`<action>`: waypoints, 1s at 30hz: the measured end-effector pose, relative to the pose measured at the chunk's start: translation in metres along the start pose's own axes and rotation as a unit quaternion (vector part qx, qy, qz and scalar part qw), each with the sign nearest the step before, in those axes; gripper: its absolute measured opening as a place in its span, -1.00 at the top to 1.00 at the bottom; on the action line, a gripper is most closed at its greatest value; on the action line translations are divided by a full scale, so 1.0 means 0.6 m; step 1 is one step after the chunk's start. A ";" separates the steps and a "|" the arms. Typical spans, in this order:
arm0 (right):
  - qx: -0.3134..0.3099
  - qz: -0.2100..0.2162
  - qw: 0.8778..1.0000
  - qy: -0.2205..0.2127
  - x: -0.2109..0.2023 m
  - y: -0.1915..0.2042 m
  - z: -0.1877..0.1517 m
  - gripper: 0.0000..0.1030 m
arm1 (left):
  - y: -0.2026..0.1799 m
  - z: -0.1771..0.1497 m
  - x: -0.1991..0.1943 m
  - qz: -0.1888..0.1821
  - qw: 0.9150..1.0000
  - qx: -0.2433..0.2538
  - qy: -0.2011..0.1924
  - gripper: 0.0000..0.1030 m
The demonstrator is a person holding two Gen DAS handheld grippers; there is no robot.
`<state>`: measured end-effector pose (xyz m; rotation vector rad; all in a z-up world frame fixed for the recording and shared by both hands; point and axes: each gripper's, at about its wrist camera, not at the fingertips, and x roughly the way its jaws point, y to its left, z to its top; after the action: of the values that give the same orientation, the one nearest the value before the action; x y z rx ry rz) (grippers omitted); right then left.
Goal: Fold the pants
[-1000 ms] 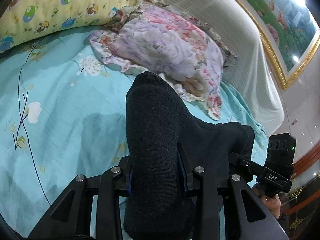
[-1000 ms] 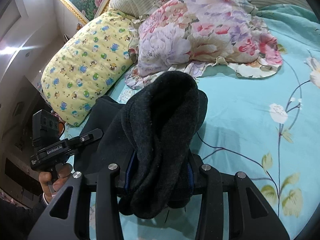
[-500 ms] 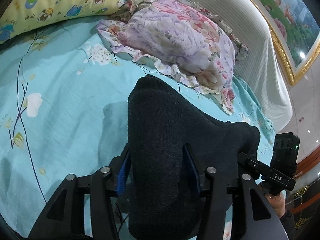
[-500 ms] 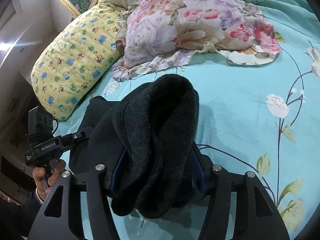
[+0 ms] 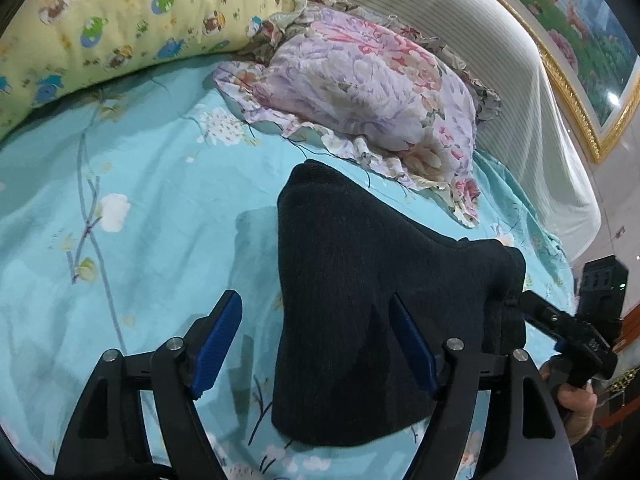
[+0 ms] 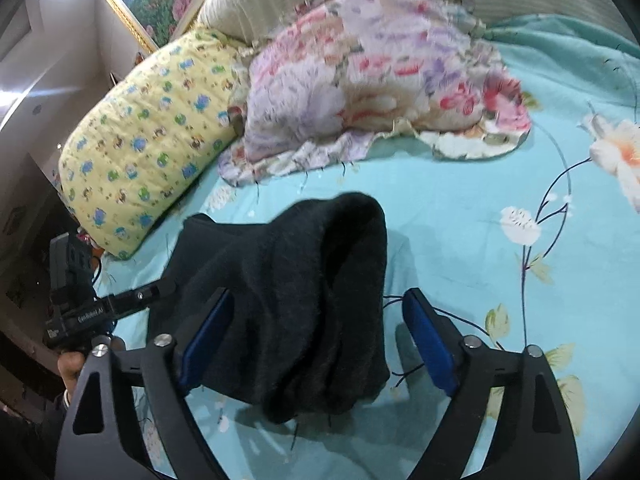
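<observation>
The dark grey pants (image 5: 352, 288) lie bunched in a folded heap on the turquoise floral sheet (image 5: 140, 208). My left gripper (image 5: 316, 332) is open, its blue pads spread; the right pad touches the cloth, the left pad stands apart. In the right wrist view the same pants (image 6: 296, 300) sit between the fingers of my right gripper (image 6: 316, 332), which is open too, with its left pad against the cloth. Each view shows the other hand-held gripper at the side: the right one (image 5: 576, 320), the left one (image 6: 92, 304).
A floral pillow (image 5: 368, 96) lies just beyond the pants. A yellow cartoon-print pillow (image 5: 100, 24) lies at the head of the bed, beside a striped white cushion (image 5: 460, 40). A framed painting (image 5: 580, 32) hangs on the wall. The bed edge is near the left gripper (image 6: 120, 264).
Both grippers were shut on the pants and have opened. The pants have dropped onto the sheet and slumped lower.
</observation>
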<state>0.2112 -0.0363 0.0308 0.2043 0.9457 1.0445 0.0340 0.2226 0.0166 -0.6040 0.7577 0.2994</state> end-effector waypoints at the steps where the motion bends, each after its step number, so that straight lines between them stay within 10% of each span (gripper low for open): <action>1: -0.001 -0.003 1.000 -0.004 -0.006 0.003 -0.001 -0.79 | -0.002 -0.003 -0.004 0.005 1.000 0.003 -0.002 -0.52; 30: -0.117 -0.081 0.988 -0.064 -0.075 0.112 -0.115 -0.99 | -0.070 -0.111 -0.069 0.112 0.989 0.095 -0.029 -0.64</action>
<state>0.1091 -0.0566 0.0522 -0.0020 0.7055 0.9706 -0.0120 0.1470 0.0252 -0.3276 0.7887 0.4445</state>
